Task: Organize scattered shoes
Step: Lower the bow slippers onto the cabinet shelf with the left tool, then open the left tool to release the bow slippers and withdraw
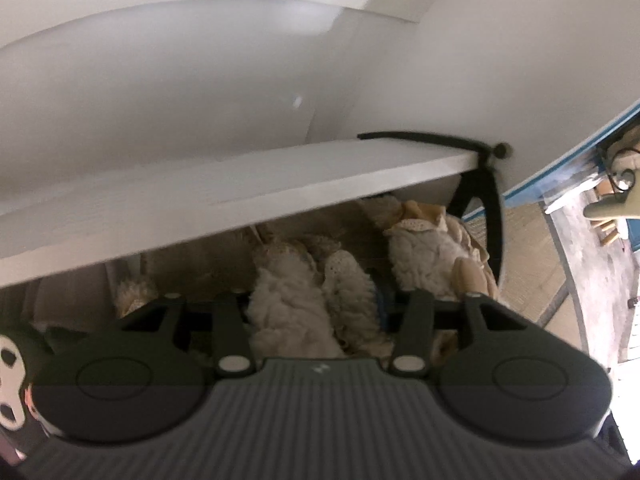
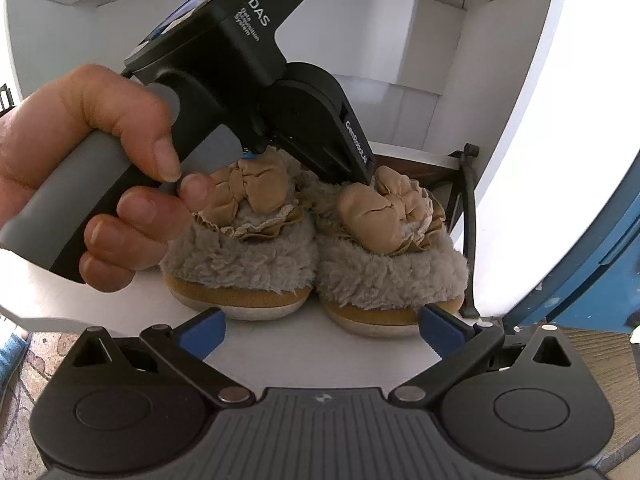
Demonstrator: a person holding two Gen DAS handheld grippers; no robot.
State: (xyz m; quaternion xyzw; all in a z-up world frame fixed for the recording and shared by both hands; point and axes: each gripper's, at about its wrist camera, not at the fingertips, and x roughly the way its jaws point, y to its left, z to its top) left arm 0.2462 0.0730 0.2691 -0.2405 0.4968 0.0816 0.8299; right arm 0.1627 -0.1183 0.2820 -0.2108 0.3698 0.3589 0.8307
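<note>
On the white shelf (image 2: 120, 304), both furry slippers (image 2: 244, 240) stand paired; left gripper (image 2: 320, 160) reaches into them, grip unclear, right gripper (image 2: 320, 330) spread and empty; any other shoes are unseen.

Black claw (image 2: 320, 330), blue pads (image 2: 202, 334), grey handle (image 2: 80, 208).

Both wrist views look steeply down, close in, sharing the fluffy slippers (image 2: 316, 240) on the white shelf (image 2: 120, 304).
</note>
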